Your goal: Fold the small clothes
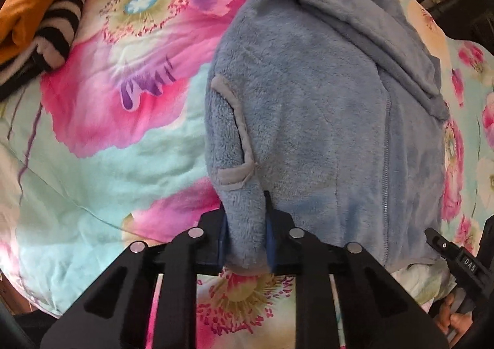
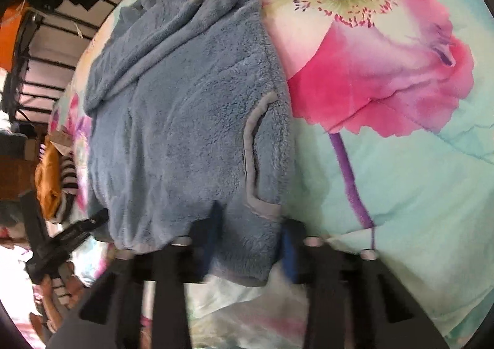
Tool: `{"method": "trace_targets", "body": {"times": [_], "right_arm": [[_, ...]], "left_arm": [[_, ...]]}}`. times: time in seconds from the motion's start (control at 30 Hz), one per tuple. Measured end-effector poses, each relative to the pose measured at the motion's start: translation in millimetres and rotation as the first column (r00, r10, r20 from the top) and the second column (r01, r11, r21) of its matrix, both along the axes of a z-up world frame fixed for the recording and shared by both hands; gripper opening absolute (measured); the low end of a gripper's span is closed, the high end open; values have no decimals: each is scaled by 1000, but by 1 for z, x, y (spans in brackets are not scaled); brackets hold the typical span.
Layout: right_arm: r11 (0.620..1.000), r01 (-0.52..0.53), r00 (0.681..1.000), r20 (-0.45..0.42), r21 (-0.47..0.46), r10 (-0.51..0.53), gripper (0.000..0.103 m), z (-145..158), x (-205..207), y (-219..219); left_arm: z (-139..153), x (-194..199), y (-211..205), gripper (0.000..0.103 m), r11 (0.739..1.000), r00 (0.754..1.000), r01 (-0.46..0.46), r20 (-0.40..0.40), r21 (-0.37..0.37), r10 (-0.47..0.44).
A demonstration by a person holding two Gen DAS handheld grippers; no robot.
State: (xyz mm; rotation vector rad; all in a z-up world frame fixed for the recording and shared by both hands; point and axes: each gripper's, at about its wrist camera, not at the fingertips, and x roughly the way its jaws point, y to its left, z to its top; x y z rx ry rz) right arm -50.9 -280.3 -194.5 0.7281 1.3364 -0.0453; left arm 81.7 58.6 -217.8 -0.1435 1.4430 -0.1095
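The small blue fleece hooded jacket [image 1: 308, 120] lies flat on the bed's floral quilt [image 1: 102, 164], zip front up, hood toward the far edge and hem nearest you. Your left tool [image 1: 246, 236] is pinching the hem corner just below the grey-trimmed pocket [image 1: 237, 136], with a thick wad of pile between the blue pads. Your right tool [image 2: 250, 244] is pinching the opposite hem corner, beside the other pocket trim [image 2: 251, 157]; that view is blurred, but fleece clearly fills the gap.

Expect it to handle as light, soft and floppy: it will probably sag between your two grips and hold no crease. The plush pile compresses, so I judge a shallow pinch may slip. The bound hem and corners look like the firmest places to hold; the zip gives the only stiff line to fold along.
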Motion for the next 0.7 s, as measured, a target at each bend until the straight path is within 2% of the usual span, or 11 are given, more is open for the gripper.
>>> {"method": "trace_targets", "body": {"times": [0.07,0.13,0.17,0.27,0.37,0.43,0.5,0.7], "right_arm": [[999,26,1000,1,30,-26,23,0,-1,-4],[998,41,999,-11,49,-40,27,-4,-2,-4],[997,47,999,-18,62,-46,32,-7,-2,-4],[998,28,999,-25,53,-27,34,-10,-2,2],[999,8,1000,-19,32,-7,35,-7,-1,6],[1000,6,1000,-15,25,-6,30,-6,-2,7],[999,6,1000,-11,31,-6,21,-5,-2,6],[999,24,999,20,48,-25,16,6,-1,4]], "left_arm": [[0,3,-2,18,1000,1000,-1,-6,3,1],[-3,2,-2,37,1000,1000,-16,-20,12,16],[-2,-1,7,42,999,999,-37,-28,12,37],[-4,-5,12,44,999,998,-48,-31,4,48],[-1,-7,-3,38,997,1000,20,5,71,-21],[1,-8,-13,24,994,998,55,24,92,-57],[5,-9,-24,19,986,994,90,49,140,-98],[19,-11,-33,13,987,994,73,73,142,-83]]}}
